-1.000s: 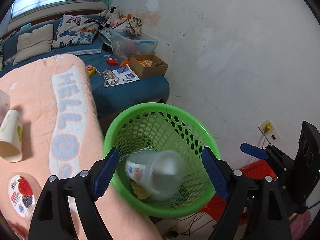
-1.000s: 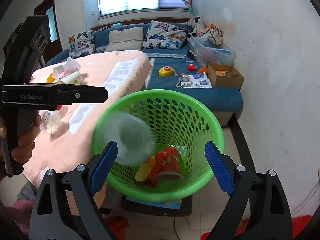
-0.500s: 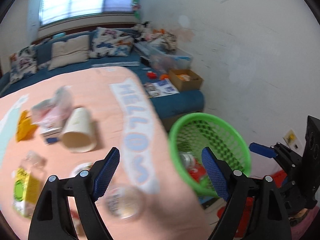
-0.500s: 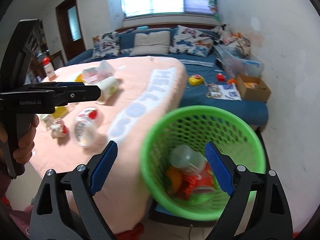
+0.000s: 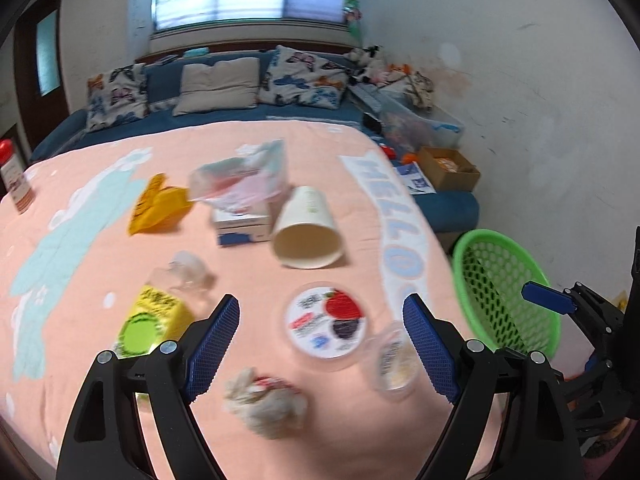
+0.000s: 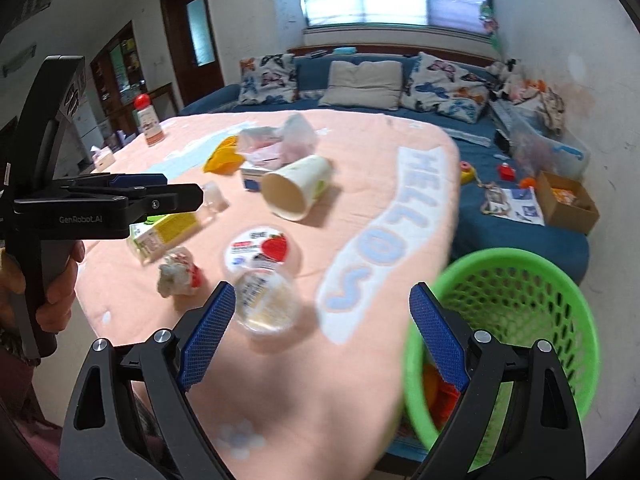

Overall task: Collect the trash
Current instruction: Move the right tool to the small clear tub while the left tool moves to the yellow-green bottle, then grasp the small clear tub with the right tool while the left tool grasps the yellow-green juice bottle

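We saw the trash scattered over the pink surface (image 5: 360, 152). A round printed lid (image 5: 327, 325) lay flat just beyond the left gripper (image 5: 320, 346), between the lines of its two blue pads, and a crumpled wrapper (image 5: 266, 400) lay lower in that view, between the two arms. A clear plastic cup (image 5: 394, 362) sat on its side close to the inner face of the pad on the right in that view, though we could not tell whether it touched. Farther off lay a white paper cup (image 5: 306, 229) tipped over with its mouth toward the camera, a small white and blue box (image 5: 242, 226), a clear bag (image 5: 240, 178), a yellow wrapper (image 5: 158, 206) and a yellow-labelled bottle (image 5: 154, 314).

The left gripper's jaws stood spread wide with nothing pinched. The right gripper (image 6: 320, 330) was likewise spread and empty; in its view the clear cup lay just beyond the pad on the left.

The green basket (image 6: 560, 292) stood off the surface's edge, to the right in both views, with orange and red items at its bottom. A hand (image 6: 52, 280) held the left gripper's handle.
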{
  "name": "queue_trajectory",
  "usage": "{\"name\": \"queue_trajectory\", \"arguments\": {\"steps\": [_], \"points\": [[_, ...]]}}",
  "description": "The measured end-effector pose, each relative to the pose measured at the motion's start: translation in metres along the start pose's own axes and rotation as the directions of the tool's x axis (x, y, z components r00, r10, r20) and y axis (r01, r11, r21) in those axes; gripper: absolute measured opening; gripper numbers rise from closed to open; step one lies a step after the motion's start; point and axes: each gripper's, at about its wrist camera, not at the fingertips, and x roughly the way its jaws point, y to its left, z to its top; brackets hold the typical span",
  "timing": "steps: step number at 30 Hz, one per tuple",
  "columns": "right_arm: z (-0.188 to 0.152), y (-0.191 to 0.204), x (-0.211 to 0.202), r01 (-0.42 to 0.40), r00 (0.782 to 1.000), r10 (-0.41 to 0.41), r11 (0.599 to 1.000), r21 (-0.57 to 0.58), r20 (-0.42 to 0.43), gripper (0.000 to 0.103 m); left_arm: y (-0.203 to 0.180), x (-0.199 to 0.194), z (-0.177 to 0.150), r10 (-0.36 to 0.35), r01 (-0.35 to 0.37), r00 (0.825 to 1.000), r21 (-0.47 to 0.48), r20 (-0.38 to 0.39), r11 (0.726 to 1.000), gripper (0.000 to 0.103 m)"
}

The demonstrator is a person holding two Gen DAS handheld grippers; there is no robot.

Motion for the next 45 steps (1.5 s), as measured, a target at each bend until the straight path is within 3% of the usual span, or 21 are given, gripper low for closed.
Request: {"name": "queue_trajectory", "arguments": {"steps": [11,21,38,45], "points": [[0.01,0.033,0.029,-0.051,0.998,0.049,0.998,-0.035,-0.041,0.088,0.053,-0.01,-0.009,0.034,-0.035,0.999,-0.086,-0.009,0.996,0.081],[0.005,0.041,0.052,-0.062,0.994,0.058,0.997,-0.041,-0.096,0.088,0.084,-0.014,-0.016,0.055,-0.057,0.998,-0.1,-0.02,0.993,0.081],[-0.008,0.045,0.094,-0.058,0.981,0.049,0.997,-0.043,-0.189,0.088,0.118,-0.001,-0.036,0.076,-0.084,0.994,-0.102,-0.081,0.991,0.084],[-0.011,0.042,0.108,-0.049,0.976,0.04,0.998,-0.036,-0.216,0.081,0.123,0.014,-0.036,0.047,-0.058,0.992,-0.094,-0.118,0.994,0.084]]}}
